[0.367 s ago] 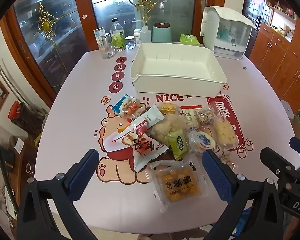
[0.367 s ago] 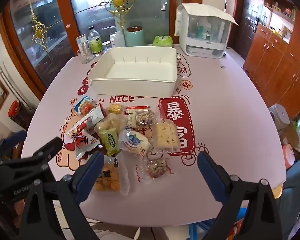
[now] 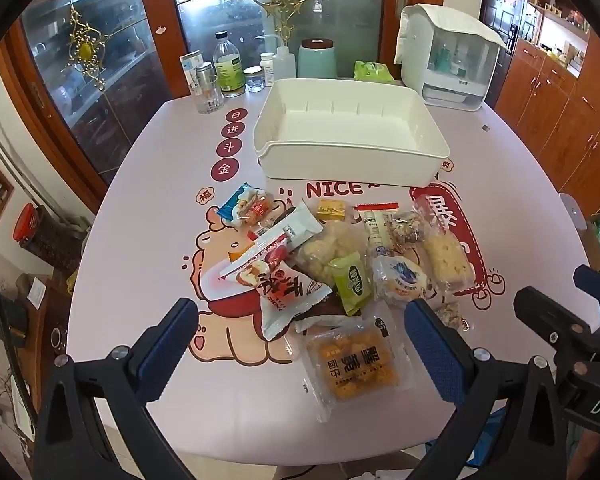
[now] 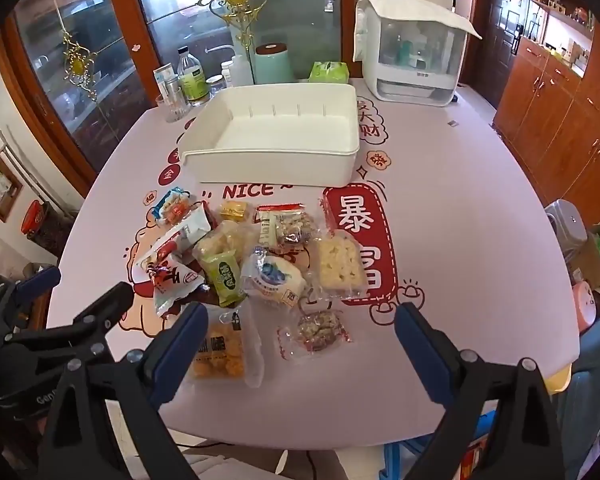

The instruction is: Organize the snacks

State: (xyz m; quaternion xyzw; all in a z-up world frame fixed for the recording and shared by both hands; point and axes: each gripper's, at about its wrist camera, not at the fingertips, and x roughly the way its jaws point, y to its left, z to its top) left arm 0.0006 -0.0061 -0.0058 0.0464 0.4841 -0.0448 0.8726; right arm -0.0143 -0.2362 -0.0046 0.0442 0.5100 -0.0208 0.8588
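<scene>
Snacks [image 3: 340,264] heaped before bin [image 3: 352,128], both tools hovering wide, apparently empty

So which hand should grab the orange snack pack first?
Probably left. The orange snack pack lies between the left gripper's open fingers, while the right gripper has it beside its left finger.

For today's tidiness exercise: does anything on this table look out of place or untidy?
Yes. The snack packets lie in a loose, overlapping heap on the table, some tilted across others, while the white bin behind them holds nothing. Nothing looks spilled or torn.
</scene>
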